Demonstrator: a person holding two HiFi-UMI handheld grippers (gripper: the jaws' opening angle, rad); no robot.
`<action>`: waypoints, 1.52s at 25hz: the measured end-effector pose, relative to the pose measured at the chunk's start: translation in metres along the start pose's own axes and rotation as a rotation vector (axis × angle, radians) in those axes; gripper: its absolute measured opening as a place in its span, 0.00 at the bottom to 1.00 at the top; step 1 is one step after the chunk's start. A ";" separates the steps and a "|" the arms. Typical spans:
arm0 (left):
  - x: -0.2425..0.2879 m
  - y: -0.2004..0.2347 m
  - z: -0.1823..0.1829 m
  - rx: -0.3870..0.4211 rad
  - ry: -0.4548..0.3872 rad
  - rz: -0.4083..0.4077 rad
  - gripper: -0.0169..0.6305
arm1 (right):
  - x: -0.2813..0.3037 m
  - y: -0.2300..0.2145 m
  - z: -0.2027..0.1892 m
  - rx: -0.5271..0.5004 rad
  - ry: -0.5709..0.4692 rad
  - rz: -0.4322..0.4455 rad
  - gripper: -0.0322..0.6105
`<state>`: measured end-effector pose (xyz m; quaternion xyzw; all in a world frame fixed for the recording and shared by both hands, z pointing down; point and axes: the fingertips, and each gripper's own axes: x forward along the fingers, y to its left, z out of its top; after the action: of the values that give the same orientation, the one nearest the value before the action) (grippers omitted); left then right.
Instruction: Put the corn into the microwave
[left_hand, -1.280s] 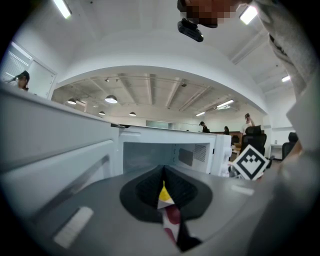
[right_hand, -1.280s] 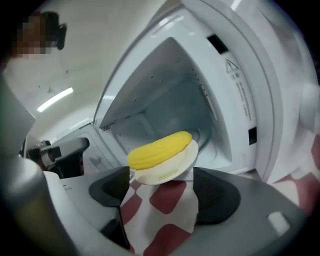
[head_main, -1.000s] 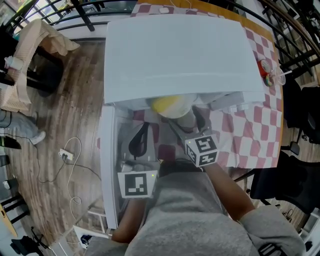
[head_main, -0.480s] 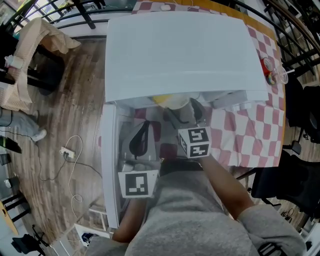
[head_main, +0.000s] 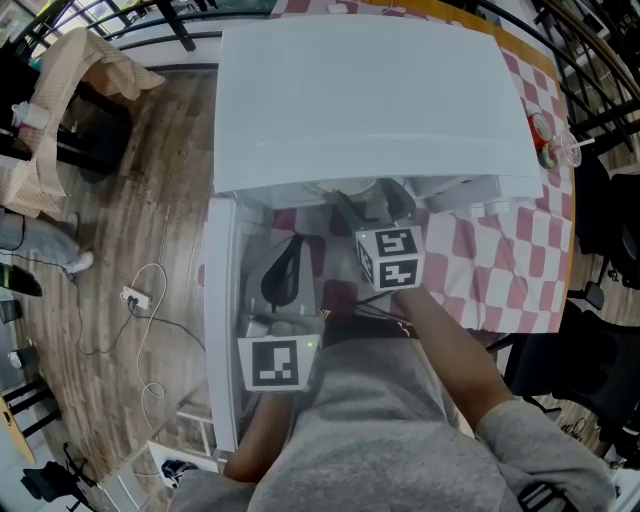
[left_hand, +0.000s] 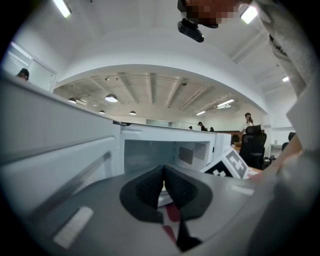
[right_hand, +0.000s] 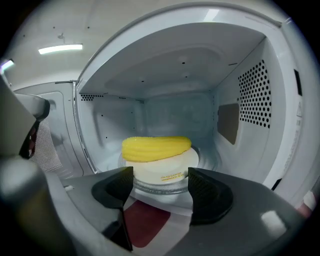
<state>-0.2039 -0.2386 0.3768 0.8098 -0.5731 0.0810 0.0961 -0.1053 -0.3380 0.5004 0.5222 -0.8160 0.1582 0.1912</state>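
Fingers (right_hand: 207, 192) on right gripper (right_hand: 161, 177) held apart, just eased inward, empty; corn (right_hand: 156, 148) was moved fully inside microwave (right_hand: 250, 100), placement judged done.

The corn (right_hand: 156, 149) lies on a plate (right_hand: 175, 169) inside the microwave (right_hand: 252, 105), which stands on the table (head_main: 500, 270). The open door (head_main: 220, 330) juts out at 7 o'clock. The right gripper (right_hand: 160, 187) is at 6 o'clock of the plate, and the left gripper (left_hand: 164, 176) is between it and the door.
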 end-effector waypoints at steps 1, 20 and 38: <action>0.000 0.000 0.000 0.000 0.002 -0.001 0.04 | 0.001 0.000 0.001 -0.002 0.004 0.006 0.59; -0.007 -0.008 0.016 0.024 -0.041 -0.020 0.04 | -0.087 0.034 0.059 -0.102 -0.211 0.500 0.05; -0.054 -0.083 0.031 0.097 -0.105 -0.067 0.04 | -0.296 -0.092 0.114 -0.274 -0.405 0.238 0.05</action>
<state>-0.1429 -0.1706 0.3285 0.8353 -0.5455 0.0628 0.0291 0.0752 -0.1933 0.2649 0.4129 -0.9069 -0.0401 0.0732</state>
